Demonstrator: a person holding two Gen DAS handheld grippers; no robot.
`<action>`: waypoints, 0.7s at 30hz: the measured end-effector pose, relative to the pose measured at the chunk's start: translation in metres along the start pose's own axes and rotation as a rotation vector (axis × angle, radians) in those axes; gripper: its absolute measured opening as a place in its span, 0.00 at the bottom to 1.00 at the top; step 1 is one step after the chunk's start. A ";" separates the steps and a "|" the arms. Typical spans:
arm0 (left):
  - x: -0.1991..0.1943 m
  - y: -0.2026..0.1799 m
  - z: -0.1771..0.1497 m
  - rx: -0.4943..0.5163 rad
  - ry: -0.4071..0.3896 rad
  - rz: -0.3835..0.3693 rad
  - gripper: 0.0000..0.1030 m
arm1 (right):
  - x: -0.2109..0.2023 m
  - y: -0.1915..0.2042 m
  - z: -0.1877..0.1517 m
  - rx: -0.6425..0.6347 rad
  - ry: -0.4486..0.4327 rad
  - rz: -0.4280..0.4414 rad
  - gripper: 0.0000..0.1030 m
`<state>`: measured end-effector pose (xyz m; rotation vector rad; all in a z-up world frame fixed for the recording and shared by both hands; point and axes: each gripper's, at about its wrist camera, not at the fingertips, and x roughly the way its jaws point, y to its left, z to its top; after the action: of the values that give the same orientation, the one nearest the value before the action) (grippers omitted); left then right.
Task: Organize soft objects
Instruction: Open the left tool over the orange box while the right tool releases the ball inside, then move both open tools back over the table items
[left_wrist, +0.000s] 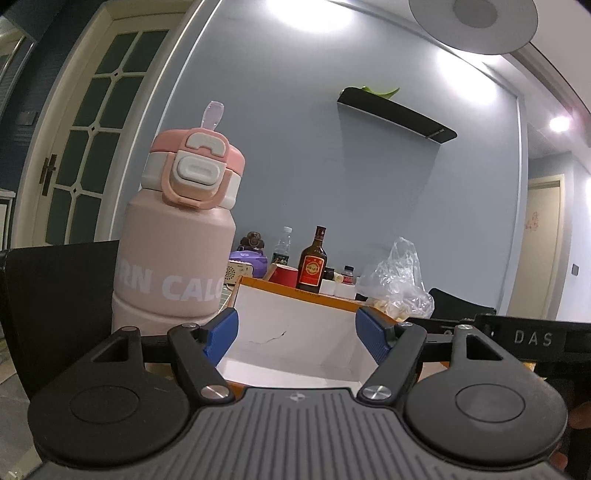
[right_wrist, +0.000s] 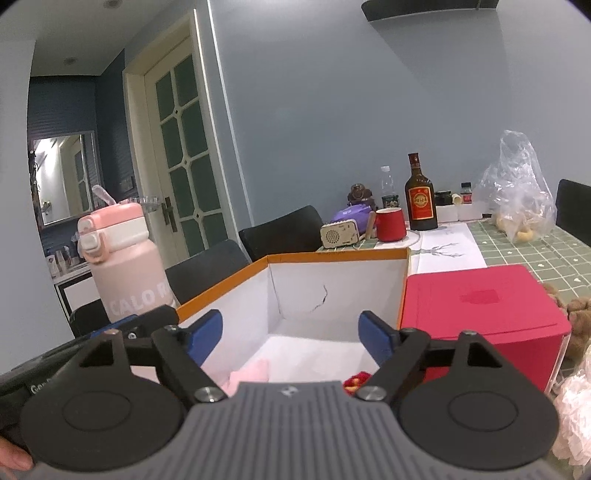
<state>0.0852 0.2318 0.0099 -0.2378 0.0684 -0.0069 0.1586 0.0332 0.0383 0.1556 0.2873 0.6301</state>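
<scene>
Right wrist view showed the right gripper (right_wrist: 290, 338) with its blue fingers spread wide and nothing between them, poised over the open box (right_wrist: 332, 288). A pink soft thing (right_wrist: 251, 371) lay on the box floor at six o'clock, a red and yellow one (right_wrist: 356, 380) near five. The drop-off step looked finished. More soft things, brown (right_wrist: 580, 317) and pale pink (right_wrist: 576, 413), waited at three to four o'clock beside the red box (right_wrist: 480, 314); the next move called for reaching there. The left gripper (left_wrist: 297, 338) also stood open and empty at the box.
</scene>
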 end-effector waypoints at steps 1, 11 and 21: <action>0.000 0.000 0.000 0.006 -0.001 0.002 0.83 | -0.001 0.001 0.000 -0.004 -0.005 0.000 0.79; -0.008 -0.012 0.009 0.035 -0.016 0.047 0.82 | -0.061 0.006 0.022 -0.072 -0.095 -0.072 0.86; -0.087 -0.072 0.045 0.168 -0.088 0.129 0.82 | -0.160 -0.031 0.009 -0.018 -0.154 -0.207 0.92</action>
<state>0.0020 0.1741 0.0760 -0.0655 -0.0044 0.1258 0.0553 -0.0875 0.0744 0.1544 0.1463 0.4130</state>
